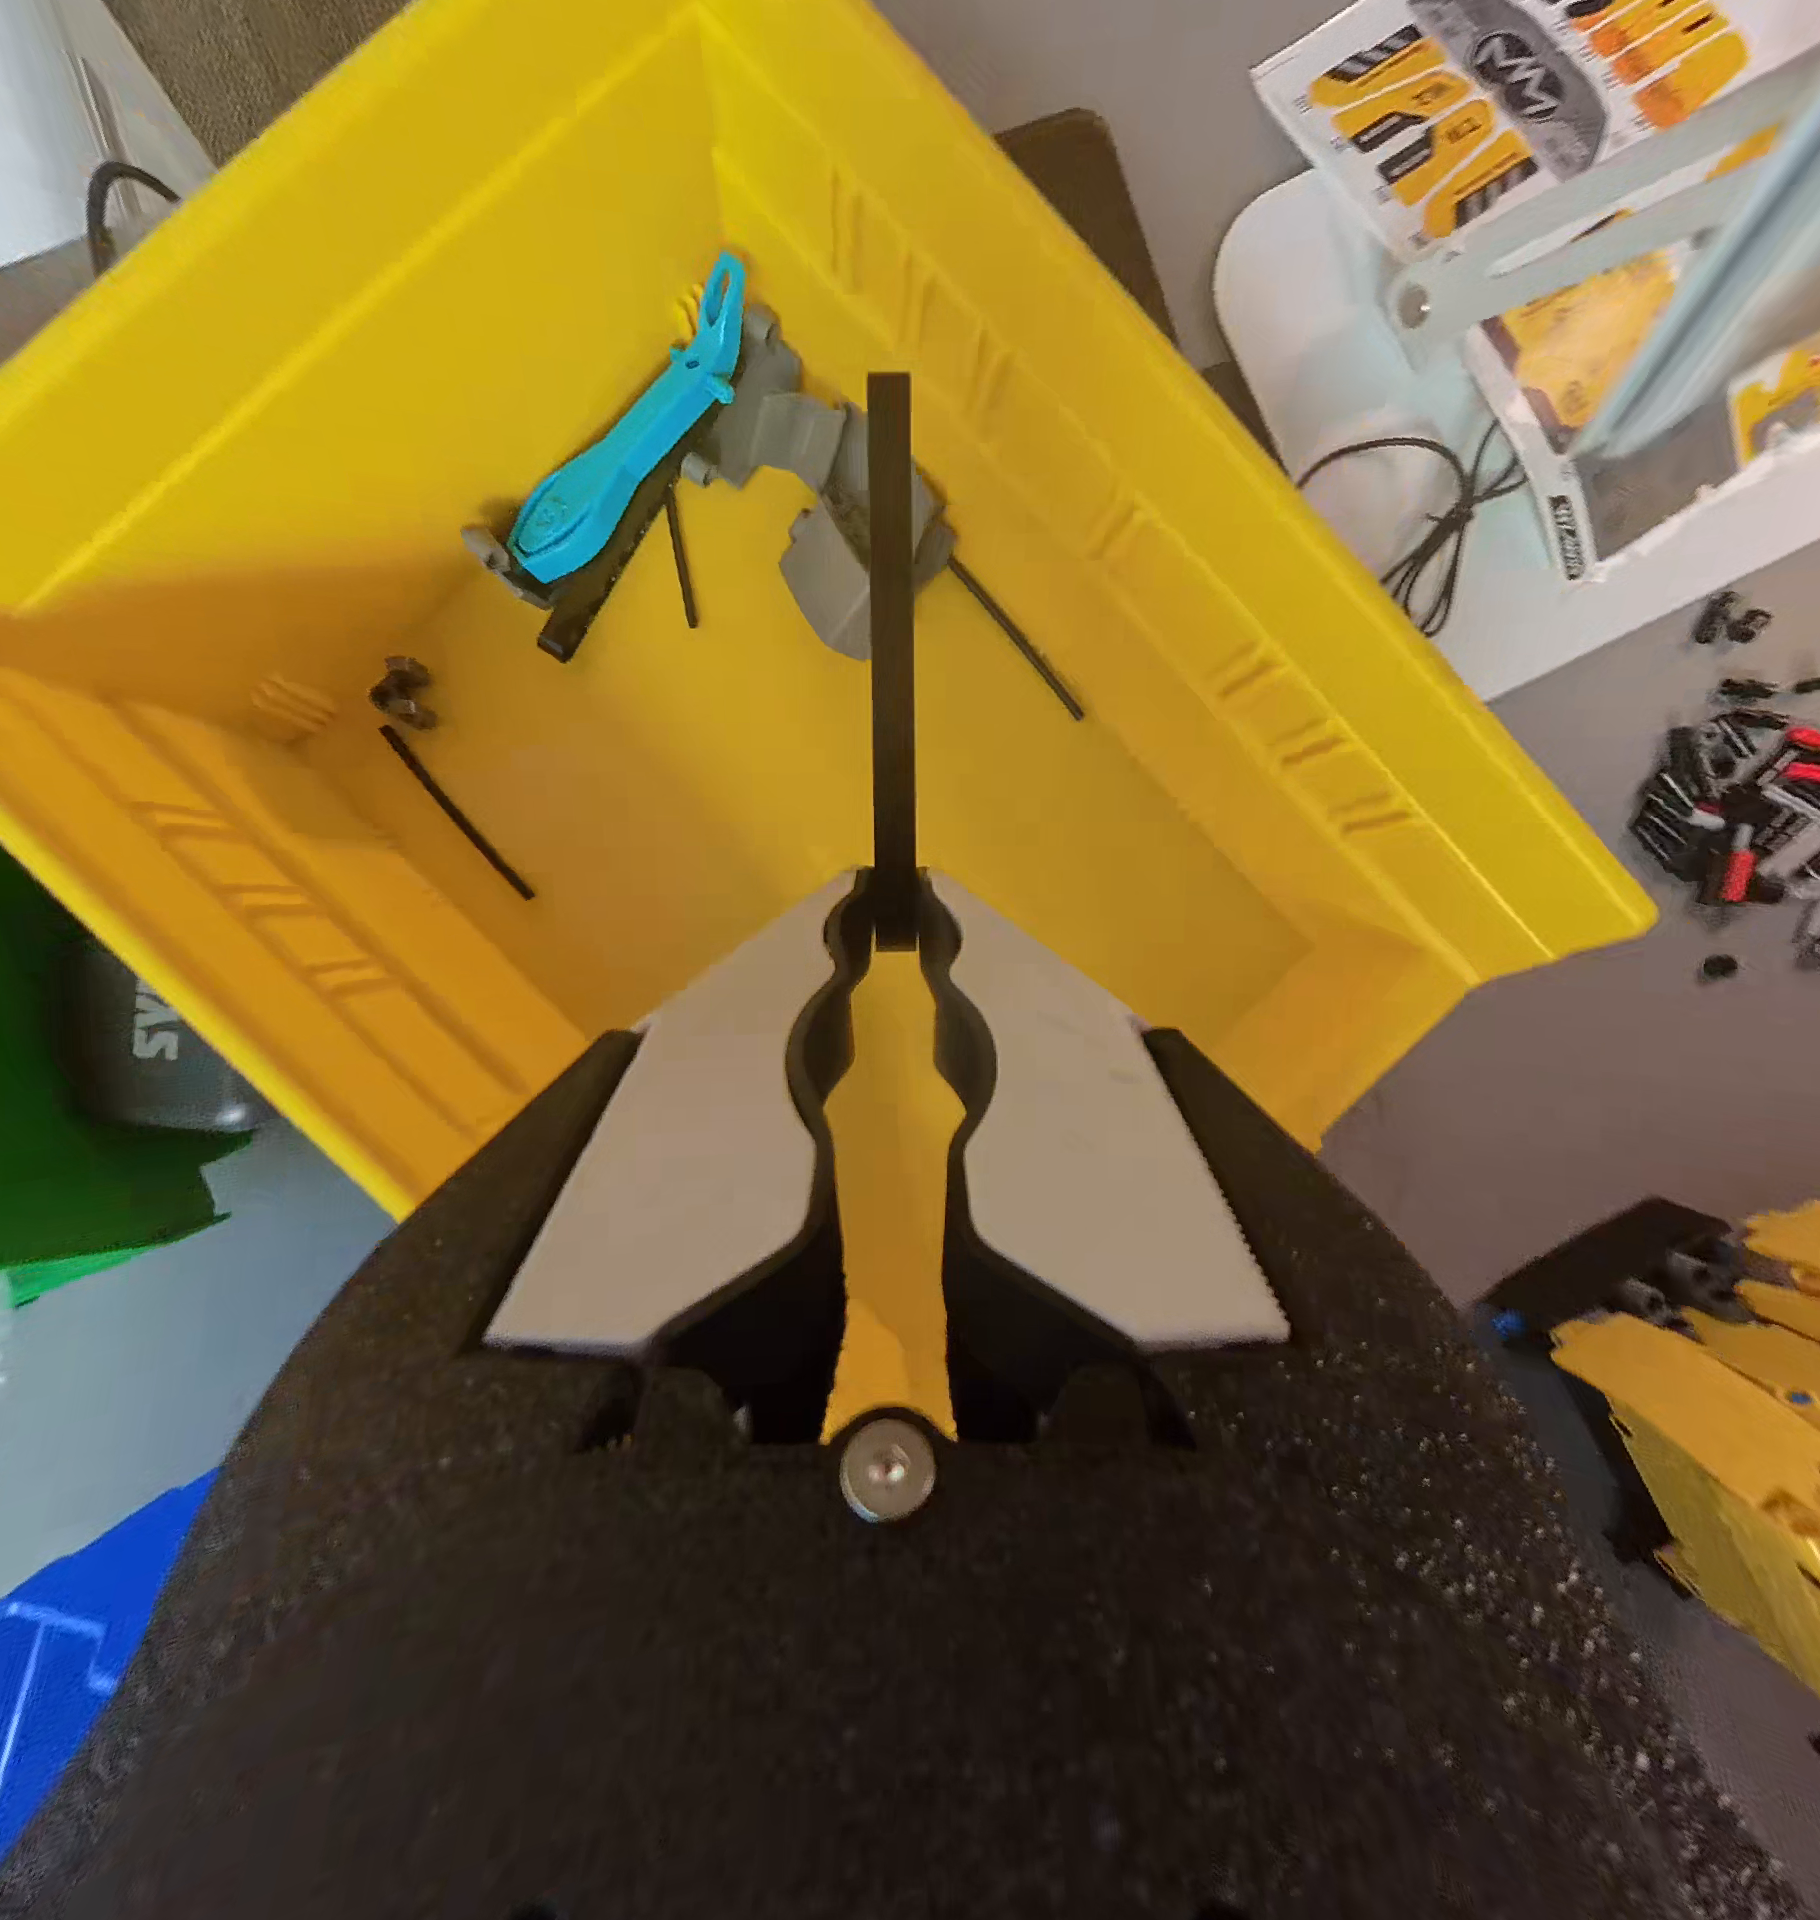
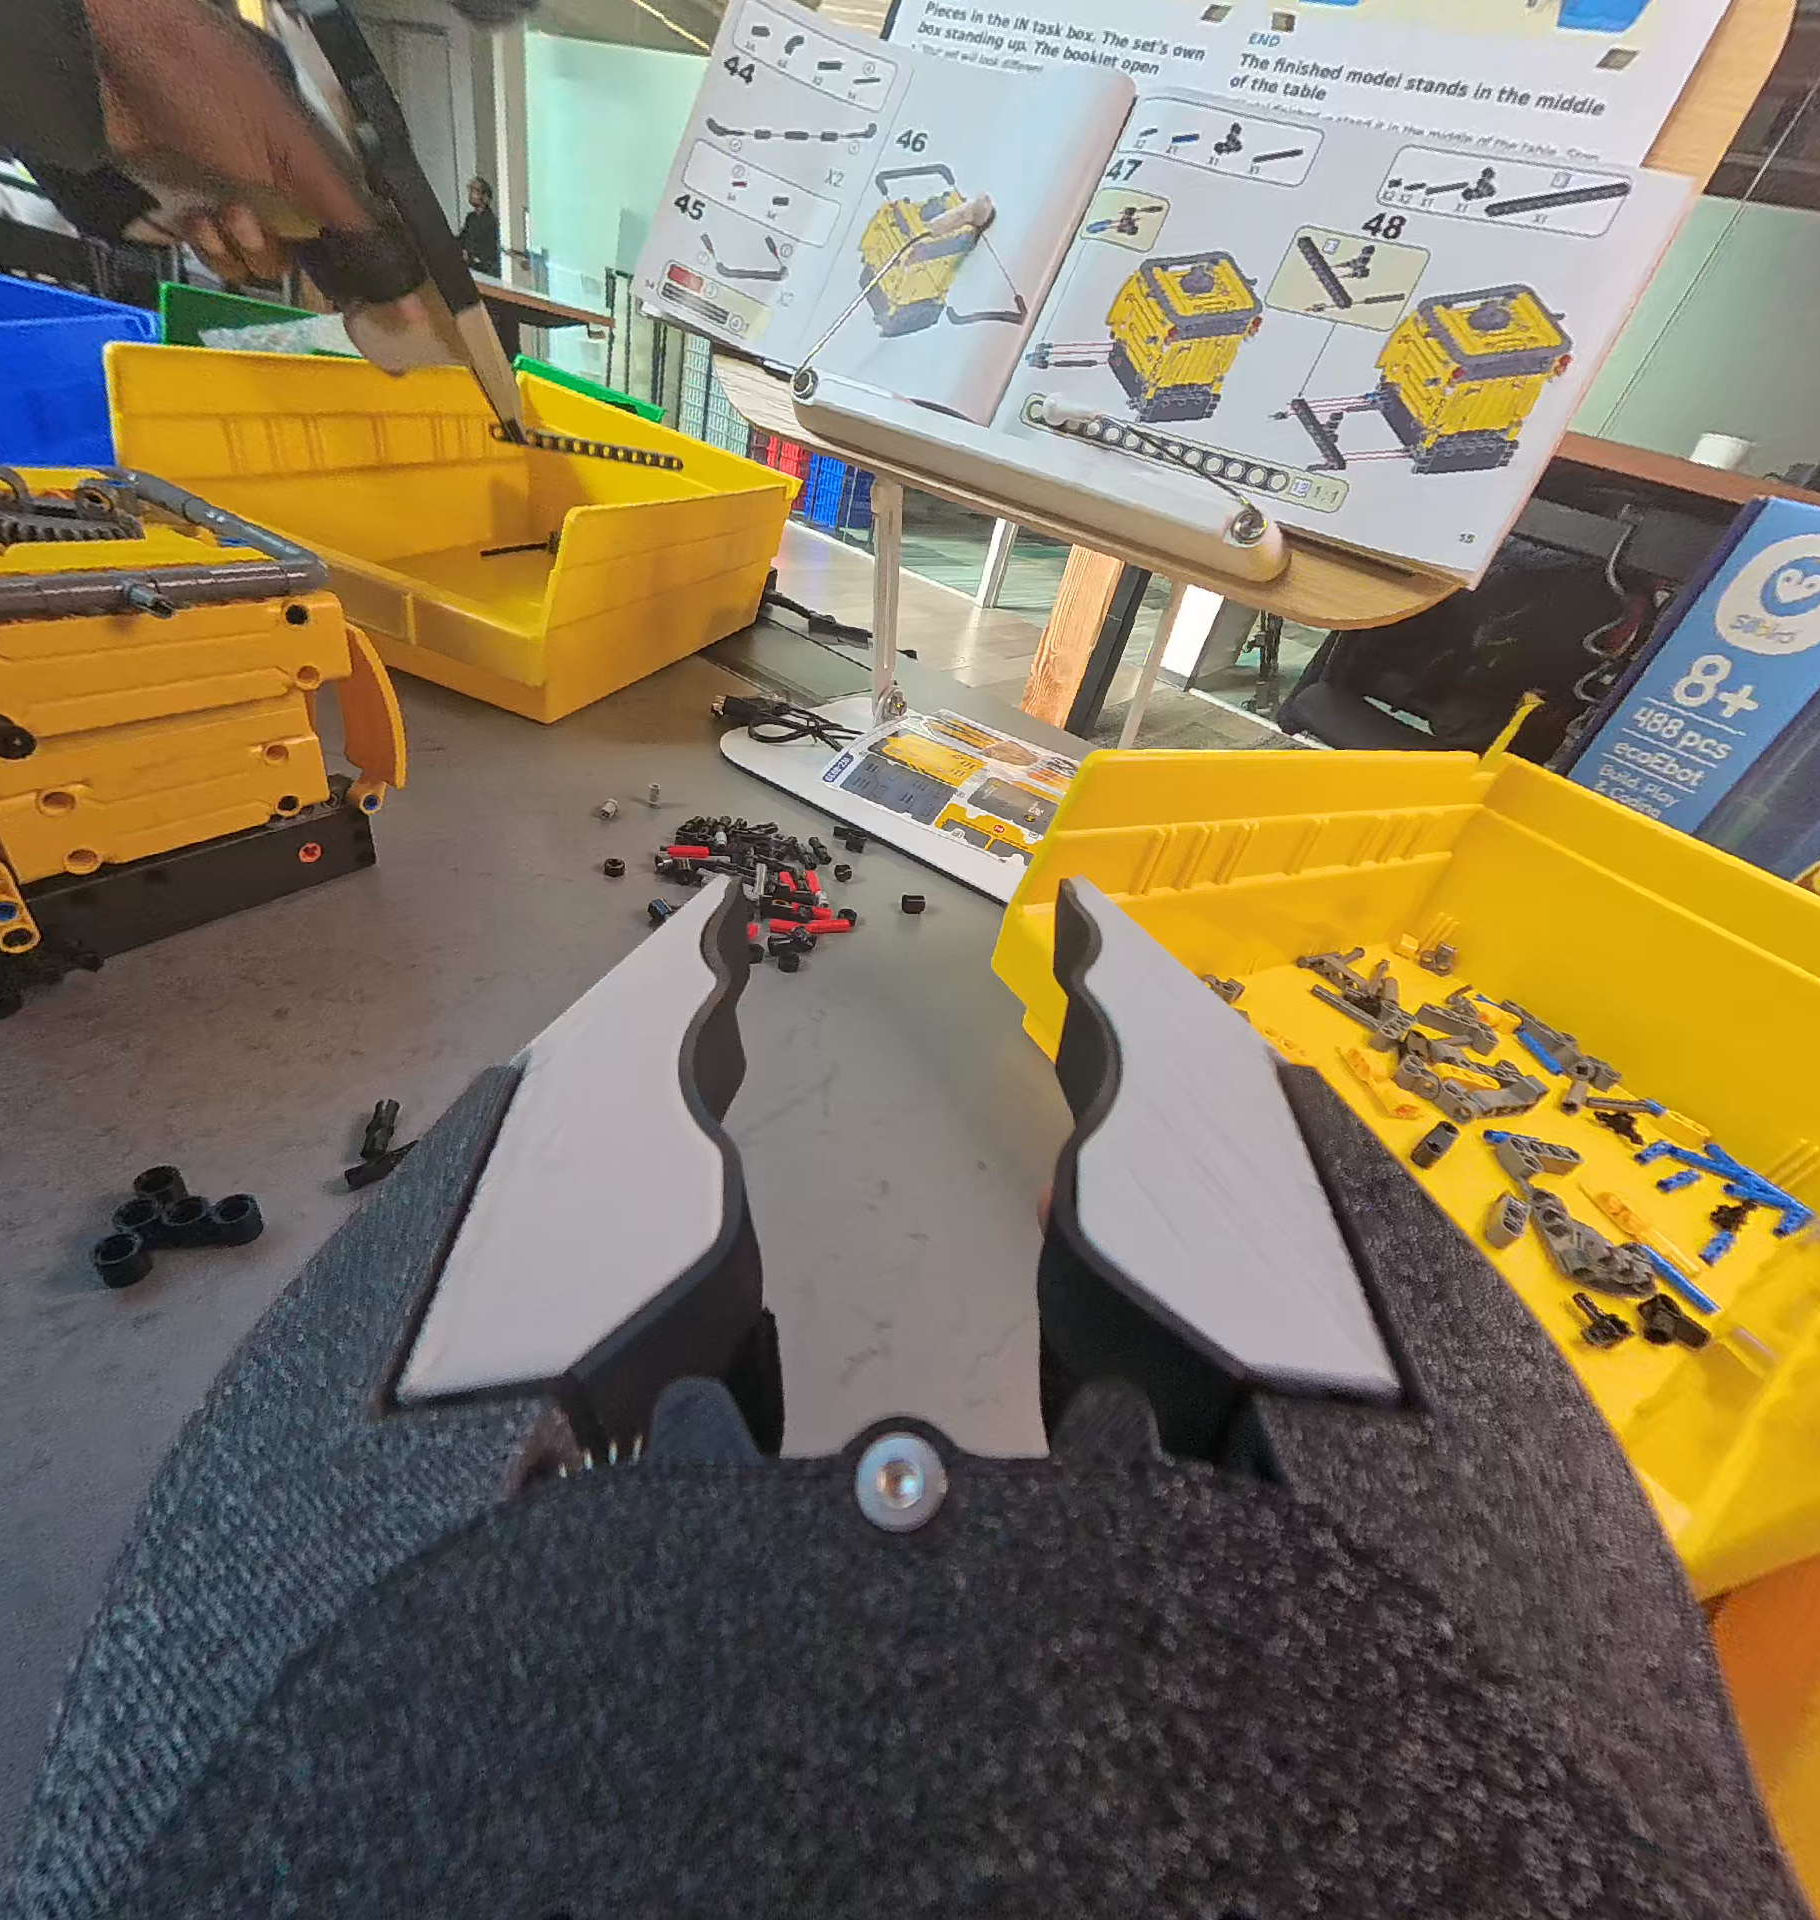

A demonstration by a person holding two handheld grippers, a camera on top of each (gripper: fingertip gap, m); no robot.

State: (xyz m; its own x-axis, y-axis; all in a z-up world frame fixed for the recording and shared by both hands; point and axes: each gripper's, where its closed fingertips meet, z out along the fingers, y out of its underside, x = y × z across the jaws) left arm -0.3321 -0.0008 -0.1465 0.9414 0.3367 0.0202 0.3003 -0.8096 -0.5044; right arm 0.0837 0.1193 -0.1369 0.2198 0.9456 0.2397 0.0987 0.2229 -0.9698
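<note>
Clearly the left claw (image 1: pixel 893 914) is pinched tight on one end of a long black beam (image 1: pixel 890 644), so the beam juts straight out over the yellow bin (image 1: pixel 366 343). Gripped at the very tip, its studded length hangs free above the bin floor; from the right wrist view the same beam (image 2: pixel 599 449) shows its row of round holes, level with the bin's rim.

Down in that bin lie a turquoise lever tool (image 1: pixel 636 447), some curved grey pieces (image 1: pixel 823 540) and thin black axles (image 1: pixel 454 810), all hard moulded plastic on a smooth ribbed tray.

The right claw (image 2: pixel 895 914) stands wide and holds nothing, hovering low over the grey bench (image 2: pixel 210 1039), its pale flat fingers (image 2: pixel 594 1143) backed with wavy black rubber. Just ahead sits a scatter of small black and red pins (image 2: pixel 771 873). Beside it a second bin (image 2: pixel 1249 821) holds grey and blue connectors. The boxy yellow model (image 2: pixel 147 707) sits to the left, and a booklet (image 2: pixel 1145 312) is propped on a stand, tilted so it can be read.
</note>
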